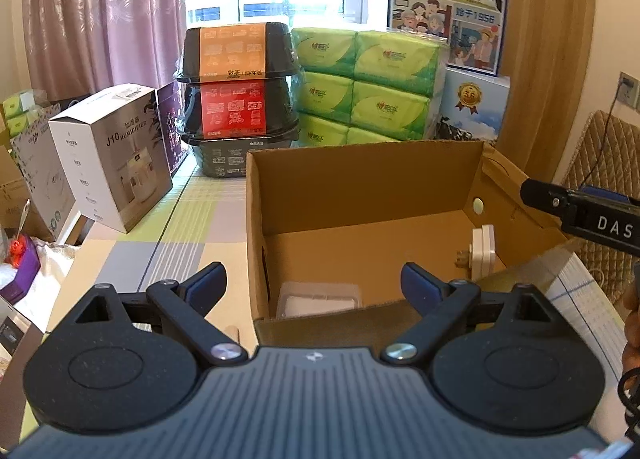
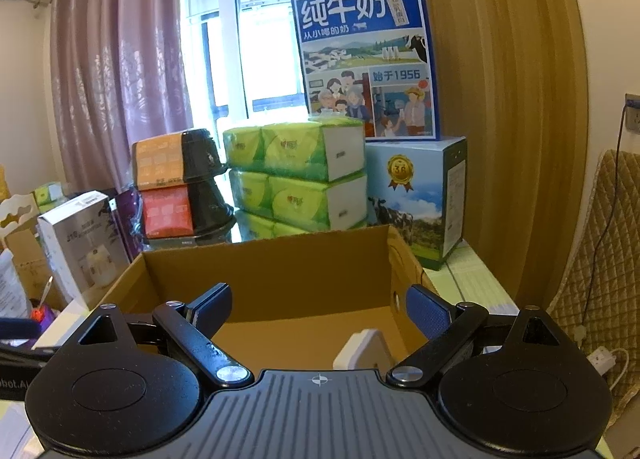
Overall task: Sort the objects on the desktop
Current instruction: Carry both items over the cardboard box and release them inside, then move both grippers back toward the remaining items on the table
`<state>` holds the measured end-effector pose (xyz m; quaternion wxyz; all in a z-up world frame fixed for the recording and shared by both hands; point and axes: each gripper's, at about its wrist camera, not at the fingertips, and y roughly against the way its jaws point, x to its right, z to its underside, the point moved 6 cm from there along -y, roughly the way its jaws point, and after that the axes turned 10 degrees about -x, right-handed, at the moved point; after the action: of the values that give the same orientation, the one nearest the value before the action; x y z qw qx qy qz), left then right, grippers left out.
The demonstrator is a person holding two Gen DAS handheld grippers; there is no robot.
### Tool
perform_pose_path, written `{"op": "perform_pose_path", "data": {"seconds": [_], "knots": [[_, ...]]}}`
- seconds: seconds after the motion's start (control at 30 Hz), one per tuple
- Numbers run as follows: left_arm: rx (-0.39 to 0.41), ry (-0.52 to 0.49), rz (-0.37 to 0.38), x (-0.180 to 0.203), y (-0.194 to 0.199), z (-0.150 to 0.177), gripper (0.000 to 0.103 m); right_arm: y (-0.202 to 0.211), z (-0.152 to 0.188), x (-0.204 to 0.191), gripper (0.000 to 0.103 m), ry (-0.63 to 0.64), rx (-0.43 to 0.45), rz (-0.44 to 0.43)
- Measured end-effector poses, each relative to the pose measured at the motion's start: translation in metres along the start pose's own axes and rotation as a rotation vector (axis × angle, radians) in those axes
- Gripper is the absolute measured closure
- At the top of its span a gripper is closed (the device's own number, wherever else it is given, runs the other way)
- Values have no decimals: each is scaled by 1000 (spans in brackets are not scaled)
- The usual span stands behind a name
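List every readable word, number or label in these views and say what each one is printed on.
"纯牛奶": top of the blue milk carton
"从小喝的奶": under that title
"始于1956": same carton, middle right
"J10 HUMIDIFIER": white humidifier box
"DAS": right gripper, cut off by the frame edge
"3.6": gold medal on the lower milk box, blurred, uncertain
Too small or blurred: print on the green tissue packs and the black bowl sleeves.

A cardboard box (image 1: 360, 187) sits on the table (image 1: 192, 219); inside, a plug adapter (image 1: 482, 253) stands by its right wall and a plastic case (image 1: 320, 299) lies at its near wall. Tissue packs (image 1: 368, 87) are stacked behind it, at the table's far edge.
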<state>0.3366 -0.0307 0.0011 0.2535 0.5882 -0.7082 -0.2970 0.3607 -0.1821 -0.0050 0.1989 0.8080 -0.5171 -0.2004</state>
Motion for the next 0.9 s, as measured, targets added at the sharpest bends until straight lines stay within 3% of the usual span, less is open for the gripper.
{"op": "perform_pose_path", "data": {"seconds": [0.33, 0.57, 0.9], "knots": [[-39, -47, 6, -3, 29, 43, 11, 45, 44, 12, 11, -2, -94, -33], [-64, -3, 17, -19, 60, 81, 11, 82, 77, 20, 11, -14, -139, -36], [-110, 24, -2, -50, 90, 138, 9, 121, 128, -2, 10, 67, -204, -91]]}}
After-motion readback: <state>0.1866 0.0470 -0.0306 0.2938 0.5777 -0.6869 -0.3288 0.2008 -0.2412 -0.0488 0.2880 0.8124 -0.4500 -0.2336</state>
